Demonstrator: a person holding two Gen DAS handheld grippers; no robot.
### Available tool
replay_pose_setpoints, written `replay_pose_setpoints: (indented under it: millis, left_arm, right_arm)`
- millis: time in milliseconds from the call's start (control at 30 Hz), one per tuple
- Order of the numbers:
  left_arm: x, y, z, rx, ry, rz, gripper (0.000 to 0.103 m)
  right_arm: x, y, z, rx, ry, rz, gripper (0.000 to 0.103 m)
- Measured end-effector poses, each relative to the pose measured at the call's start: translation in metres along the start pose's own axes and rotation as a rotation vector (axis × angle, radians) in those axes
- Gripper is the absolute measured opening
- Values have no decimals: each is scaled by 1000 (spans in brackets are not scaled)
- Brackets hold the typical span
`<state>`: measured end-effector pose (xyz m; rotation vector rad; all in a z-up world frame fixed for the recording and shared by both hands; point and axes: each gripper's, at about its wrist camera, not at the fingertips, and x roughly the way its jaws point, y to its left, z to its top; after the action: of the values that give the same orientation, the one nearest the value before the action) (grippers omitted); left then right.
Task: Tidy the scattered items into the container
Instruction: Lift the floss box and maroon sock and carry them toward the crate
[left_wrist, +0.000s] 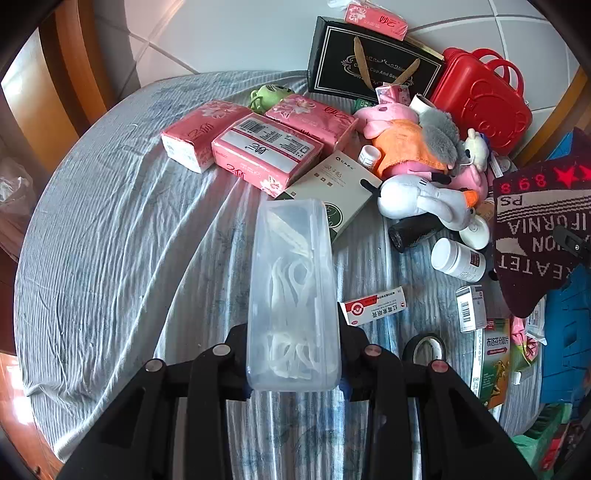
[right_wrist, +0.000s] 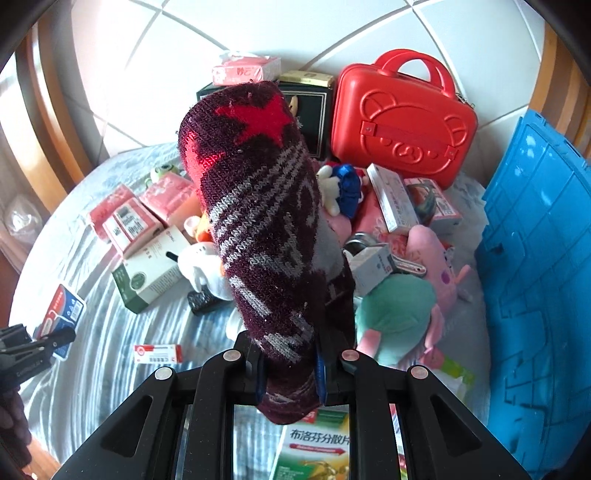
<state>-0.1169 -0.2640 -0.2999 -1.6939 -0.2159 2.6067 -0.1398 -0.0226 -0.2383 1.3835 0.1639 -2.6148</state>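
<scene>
My left gripper is shut on a clear plastic box of white floss picks, held above the blue-grey striped cloth. My right gripper is shut on a dark maroon knitted sock with a red star and grey lettering; the same sock hangs at the right edge of the left wrist view. The blue plastic crate stands at the right. Scattered on the cloth lie pink tissue packs, plush toys, a white pill bottle and small medicine boxes.
A red bear-face case and a black gift box stand at the back. A green-and-white box, a roll of black tape and a green medicine box lie near the grippers. White floor tiles lie beyond.
</scene>
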Motion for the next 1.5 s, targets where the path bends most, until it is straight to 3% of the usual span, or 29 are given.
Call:
replay_pose_setpoints:
  millis: [400, 967, 1500]
  left_arm:
    - [-46, -10, -4, 32, -38, 21, 32]
    - [-111, -65, -4, 63, -126, 24, 32]
    - [-152, -110, -9, 56, -173, 64, 32]
  right_arm:
    - [-36, -3, -7, 18, -34, 63, 19]
    - [-106, -19, 1, -40, -124, 164, 19]
    - [-161, -65, -2, -57, -180, 235, 19]
